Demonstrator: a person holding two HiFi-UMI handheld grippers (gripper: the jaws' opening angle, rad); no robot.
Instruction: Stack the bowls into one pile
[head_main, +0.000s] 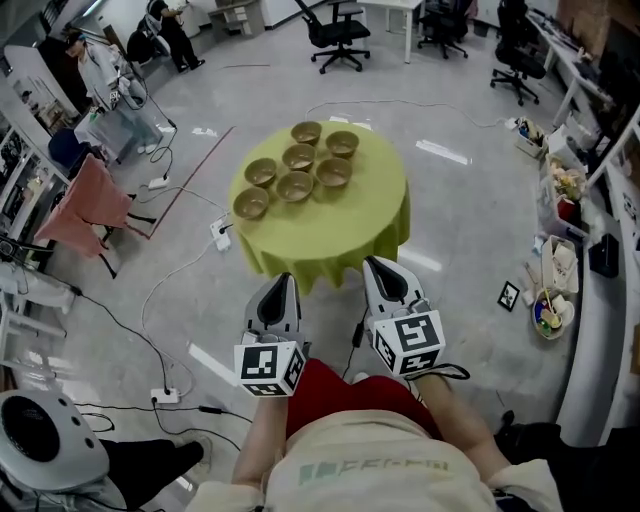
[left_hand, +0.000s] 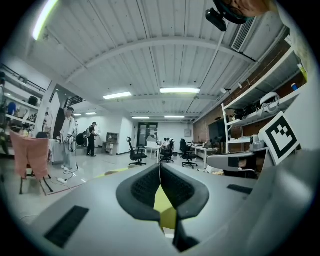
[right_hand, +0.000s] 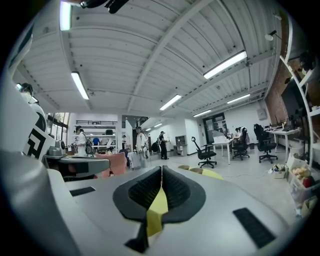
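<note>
Several brown bowls (head_main: 297, 185) sit spread out, none stacked, on a round table with a yellow-green cloth (head_main: 370, 215) in the head view. My left gripper (head_main: 283, 283) and right gripper (head_main: 378, 268) hover side by side near the table's front edge, well short of the bowls. Both are shut with nothing between the jaws. In the left gripper view, the left gripper (left_hand: 160, 172) has its pads pressed together, with the yellow cloth (left_hand: 163, 205) showing behind. In the right gripper view, the right gripper (right_hand: 161, 176) looks the same, and two bowls (right_hand: 196, 170) peek over the jaw.
Cables and a power strip (head_main: 165, 395) lie on the floor to the left. A pink-draped chair (head_main: 85, 205) stands at left, office chairs (head_main: 338, 38) at the back, cluttered shelving (head_main: 590, 200) at right. A white fan (head_main: 45, 450) sits bottom left.
</note>
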